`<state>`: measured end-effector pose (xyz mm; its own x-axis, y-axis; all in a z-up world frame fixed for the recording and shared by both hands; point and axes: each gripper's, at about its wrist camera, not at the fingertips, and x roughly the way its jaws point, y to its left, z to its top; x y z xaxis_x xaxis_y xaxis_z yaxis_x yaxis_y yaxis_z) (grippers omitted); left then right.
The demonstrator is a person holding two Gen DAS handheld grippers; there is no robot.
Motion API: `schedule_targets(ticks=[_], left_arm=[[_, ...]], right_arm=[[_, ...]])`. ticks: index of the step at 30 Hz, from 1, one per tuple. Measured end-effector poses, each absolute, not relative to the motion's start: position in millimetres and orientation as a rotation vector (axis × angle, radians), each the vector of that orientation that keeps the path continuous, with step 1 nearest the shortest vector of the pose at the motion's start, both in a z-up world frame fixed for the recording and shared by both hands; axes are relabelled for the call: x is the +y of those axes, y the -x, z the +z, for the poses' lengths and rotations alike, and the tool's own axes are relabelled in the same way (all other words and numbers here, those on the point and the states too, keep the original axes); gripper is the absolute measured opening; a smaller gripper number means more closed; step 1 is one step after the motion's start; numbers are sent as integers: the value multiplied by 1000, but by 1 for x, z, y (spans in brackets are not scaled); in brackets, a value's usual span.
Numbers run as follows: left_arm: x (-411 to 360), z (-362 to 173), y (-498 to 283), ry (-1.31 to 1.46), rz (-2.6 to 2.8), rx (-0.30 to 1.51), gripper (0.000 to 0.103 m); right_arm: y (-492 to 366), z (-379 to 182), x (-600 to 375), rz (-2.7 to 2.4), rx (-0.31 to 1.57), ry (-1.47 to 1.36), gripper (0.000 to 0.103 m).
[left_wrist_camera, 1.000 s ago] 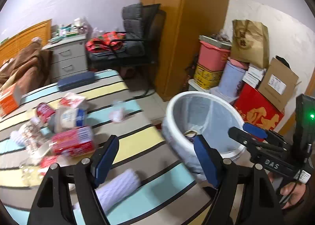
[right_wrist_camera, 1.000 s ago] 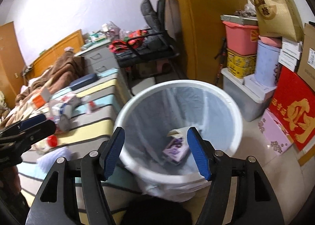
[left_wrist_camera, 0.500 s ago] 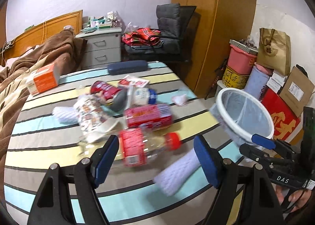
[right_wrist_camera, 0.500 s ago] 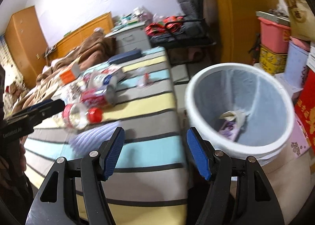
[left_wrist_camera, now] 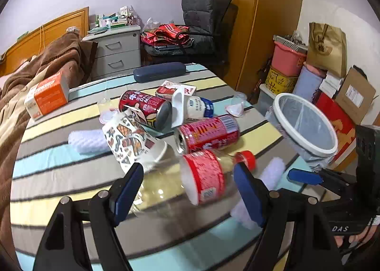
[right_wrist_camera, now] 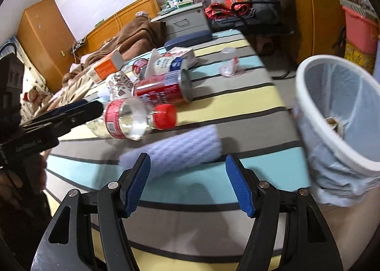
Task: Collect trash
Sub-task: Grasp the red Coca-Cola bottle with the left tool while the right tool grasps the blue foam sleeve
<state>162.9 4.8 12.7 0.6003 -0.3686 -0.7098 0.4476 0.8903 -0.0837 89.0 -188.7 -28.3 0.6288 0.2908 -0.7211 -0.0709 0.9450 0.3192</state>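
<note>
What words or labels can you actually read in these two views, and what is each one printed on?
"DAS": right gripper, on its black body.
Red can, dark red can, clear bottle, orange box, white bottle, cardboard box: print too blurred to read.
Left gripper: white lettering, unreadable.

Foam roll blurred, bin cut off at right edge, bin contents mostly hidden, nightstand clutter too small.

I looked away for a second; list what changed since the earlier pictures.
Both grippers swung from the white lined trash bin to the striped bed: left gripper now faces the clear red-capped plastic bottle, right gripper the white foam roll. Both stay open, empty; the litter lies unmoved.
</note>
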Motion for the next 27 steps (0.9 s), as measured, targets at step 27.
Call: schedule_targets(ticks=[27], left_arm=[[-2,-15,-157,-227,-676,970,82]], right_arm=[[-100,-25,-223,30,908,-252,67]])
